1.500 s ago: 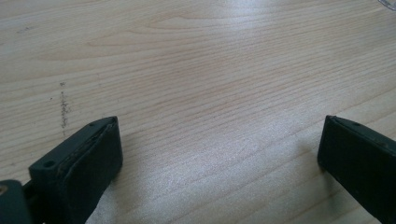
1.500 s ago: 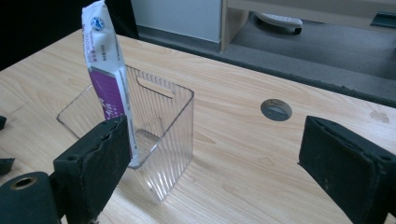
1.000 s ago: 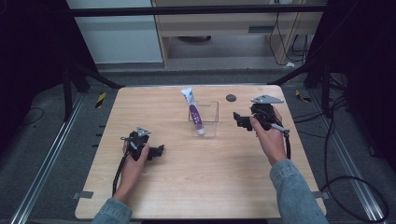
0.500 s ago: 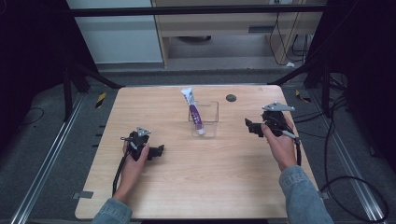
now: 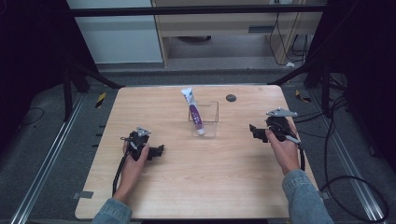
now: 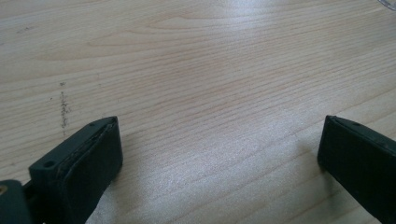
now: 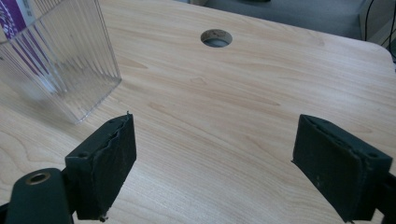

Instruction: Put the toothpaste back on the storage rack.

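Tube in the cup, both tongs empty.
Your left tongs (image 5: pixel 159 150) and right tongs (image 5: pixel 253 132) gape; the tube (image 5: pixel 194 111) stands in the cup (image 5: pixel 211 117) mid-counter, near the far edge; little looks left.

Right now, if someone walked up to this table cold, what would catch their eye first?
Probably the purple and white tube standing slanted in a clear plastic container at the middle of the wooden table, its top poking out over the rim. Next, the two black hand-held grippers: the left gripper and the right gripper, either side of the container, both open with nothing between their jaws.
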